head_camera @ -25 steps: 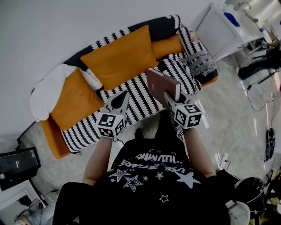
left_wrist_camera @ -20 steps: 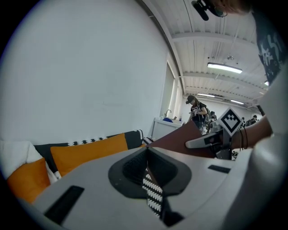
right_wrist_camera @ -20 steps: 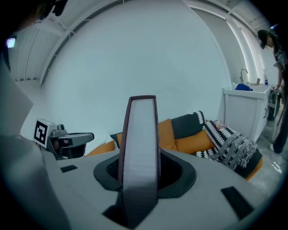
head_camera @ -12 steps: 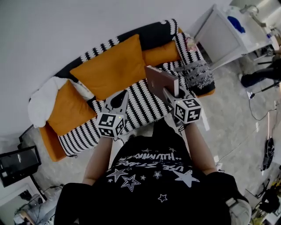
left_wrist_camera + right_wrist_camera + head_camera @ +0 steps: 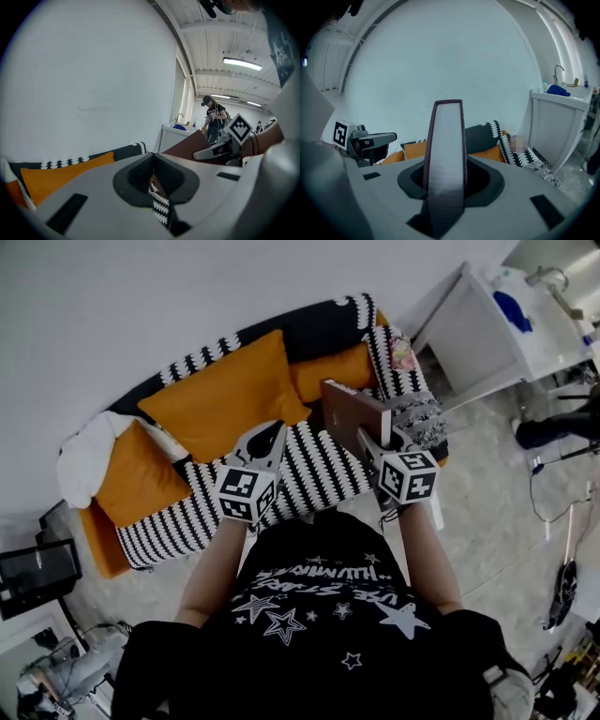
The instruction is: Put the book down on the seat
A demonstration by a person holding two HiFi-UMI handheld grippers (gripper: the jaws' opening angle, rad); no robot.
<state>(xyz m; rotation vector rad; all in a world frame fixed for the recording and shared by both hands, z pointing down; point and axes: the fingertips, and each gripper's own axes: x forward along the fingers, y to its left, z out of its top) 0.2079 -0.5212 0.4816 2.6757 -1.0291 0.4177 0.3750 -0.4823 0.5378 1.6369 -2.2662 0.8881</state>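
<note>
Book: hard brown covers round a pale, smooth page block; flat rectangular slab, seen edge-on as a narrow upright strip in the right gripper view.
Book position: held in the air above the right end of the seat, not touching it, close to the grey fringed throw.
Book direction: long axis running forward from the tongs toward the sofa back; page edge turned to the holder, broad cover facing left and slightly up, tilted rather than flat.
Right tongs: pinching the book at its near end, both covers clamped between the dark ribbed pads.
Left tongs: pressed together to a thin slit with nothing inside; level with the book's left side, apart from it.
Seat: soft woven cover in black-and-white zigzag stripes over an orange base.
Cushions: large square orange cushion, plump and matte; smaller orange cushion to the left; white pillow, crumpled, at the far left end.
Table: white, hard, boxy, right of the sofa.
Change since a second ago: book carried from above the seat's middle toward its right end; same grip, same tilt; left tongs unchanged, alongside.
</note>
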